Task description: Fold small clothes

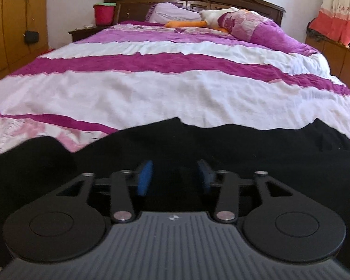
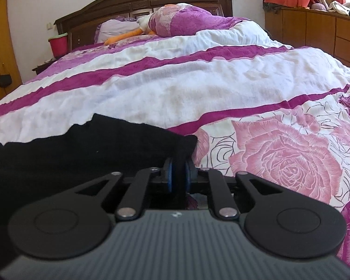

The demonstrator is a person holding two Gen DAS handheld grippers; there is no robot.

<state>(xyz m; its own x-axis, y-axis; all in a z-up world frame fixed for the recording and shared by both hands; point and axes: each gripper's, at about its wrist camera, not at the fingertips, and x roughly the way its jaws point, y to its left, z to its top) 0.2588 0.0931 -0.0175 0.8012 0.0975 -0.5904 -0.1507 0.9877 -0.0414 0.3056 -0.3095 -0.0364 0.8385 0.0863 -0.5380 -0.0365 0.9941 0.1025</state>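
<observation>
A black garment point(image 1: 221, 147) lies spread across the near end of the bed, and the left wrist view shows it running the whole width of the picture. My left gripper point(image 1: 175, 177) hovers low over its middle, its blue pads point(image 1: 145, 177) standing well apart with only cloth below them. In the right wrist view the same garment point(image 2: 93, 147) fills the lower left. Its right corner runs down into my right gripper point(image 2: 178, 175), whose blue pads point(image 2: 169, 175) are drawn close together with dark cloth in the narrow gap.
The bed carries a white and magenta striped quilt point(image 1: 165, 88) with pink roses point(image 2: 284, 158) at the near right. Pillows and an orange and white plush toy point(image 1: 198, 22) lie by the headboard. A red bucket point(image 1: 103, 12) stands at the far left, with wooden cabinets point(image 2: 326, 35) on the right.
</observation>
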